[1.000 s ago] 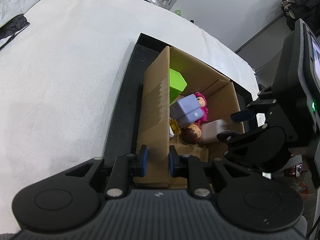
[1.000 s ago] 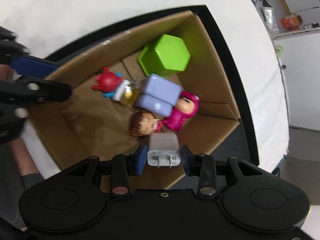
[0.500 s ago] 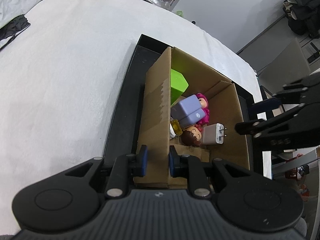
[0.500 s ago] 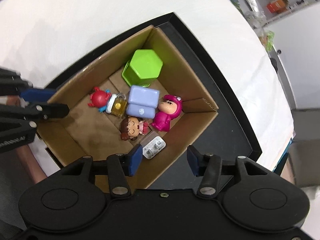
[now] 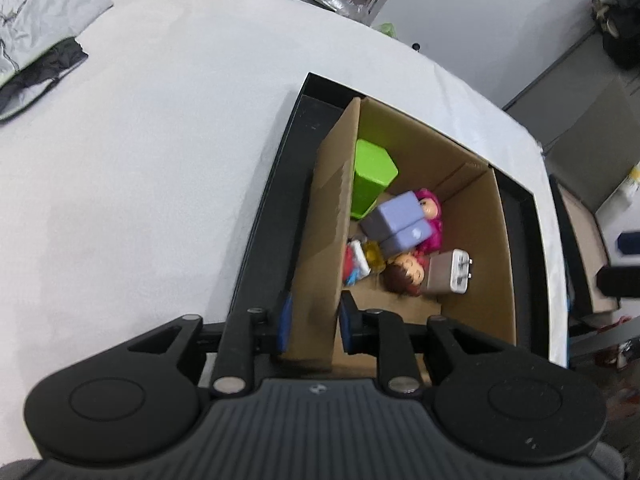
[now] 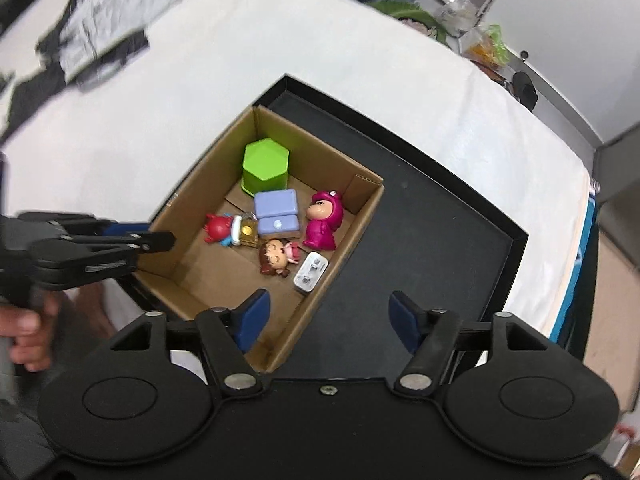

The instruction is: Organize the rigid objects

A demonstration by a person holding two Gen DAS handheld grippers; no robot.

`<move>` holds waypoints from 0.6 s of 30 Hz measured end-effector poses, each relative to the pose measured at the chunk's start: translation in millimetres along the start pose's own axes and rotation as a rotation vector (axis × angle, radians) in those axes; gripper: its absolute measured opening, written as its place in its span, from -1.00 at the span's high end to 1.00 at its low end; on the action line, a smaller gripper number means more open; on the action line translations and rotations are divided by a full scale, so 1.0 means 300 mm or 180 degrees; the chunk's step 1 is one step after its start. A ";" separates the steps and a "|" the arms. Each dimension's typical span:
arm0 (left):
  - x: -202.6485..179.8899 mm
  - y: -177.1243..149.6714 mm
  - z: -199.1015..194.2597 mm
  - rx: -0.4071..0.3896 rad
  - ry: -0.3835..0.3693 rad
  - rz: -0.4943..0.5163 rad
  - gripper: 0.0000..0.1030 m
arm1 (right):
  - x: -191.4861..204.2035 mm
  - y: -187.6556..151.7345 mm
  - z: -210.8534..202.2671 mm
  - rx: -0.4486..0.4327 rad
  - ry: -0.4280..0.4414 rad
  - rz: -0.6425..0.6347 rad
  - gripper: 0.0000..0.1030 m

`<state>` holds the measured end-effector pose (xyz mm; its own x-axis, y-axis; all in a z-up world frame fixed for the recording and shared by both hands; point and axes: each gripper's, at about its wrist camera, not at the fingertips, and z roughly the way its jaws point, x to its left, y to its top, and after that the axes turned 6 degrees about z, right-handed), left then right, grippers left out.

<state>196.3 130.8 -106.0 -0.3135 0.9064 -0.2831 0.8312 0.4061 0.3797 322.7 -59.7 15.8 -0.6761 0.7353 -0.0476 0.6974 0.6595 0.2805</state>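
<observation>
A cardboard box [image 6: 200, 200] [image 5: 472, 184] stands in a black tray [image 6: 440, 224] [image 5: 276, 208]. Inside lie a green hexagonal block [image 6: 265, 165] [image 5: 370, 184], a lilac case [image 6: 277, 218] [image 5: 400, 224], a pink figure [image 6: 323, 220], a brown-haired doll [image 6: 276, 262] [image 5: 404, 278], a red toy [image 6: 218, 229] and a white charger [image 6: 310, 273] [image 5: 450, 272]. My left gripper [image 5: 312, 320] is shut on the box's near wall; it also shows in the right wrist view [image 6: 132, 240]. My right gripper [image 6: 330, 318] is open and empty, high above the box's corner.
The tray sits on a white cloth-covered table [image 5: 140, 160]. Folded grey and black clothes [image 6: 96, 52] [image 5: 36, 68] lie at the far left. Clutter and bags [image 6: 460, 28] lie on the floor beyond the table's far edge.
My right gripper let go of the white charger into the box, opened wide and drew up and back. My left gripper kept its hold on the box wall.
</observation>
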 end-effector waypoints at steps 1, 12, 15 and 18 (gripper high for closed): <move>-0.004 -0.005 -0.011 -0.0004 0.0017 0.0027 0.38 | -0.007 -0.016 -0.018 -0.0071 0.0021 0.0034 -0.44; 0.017 -0.056 -0.184 -0.0424 -0.0009 -0.0068 -0.26 | -0.047 -0.197 -0.103 -0.0634 0.0283 0.0562 -0.59; -0.040 -0.069 -0.232 -0.0466 -0.0080 0.0117 -0.30 | -0.045 -0.244 -0.113 -0.0690 0.0287 0.0664 -0.65; -0.098 -0.079 -0.265 -0.0499 0.0034 0.0369 -0.35 | -0.042 -0.286 -0.124 -0.0736 0.0312 0.0765 -0.78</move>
<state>149.4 103.8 -36.7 -0.2254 0.9490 -0.2204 0.7806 0.3112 0.5420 262.5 -131.3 28.0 -0.5265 0.8393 0.1354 0.7748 0.4082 0.4827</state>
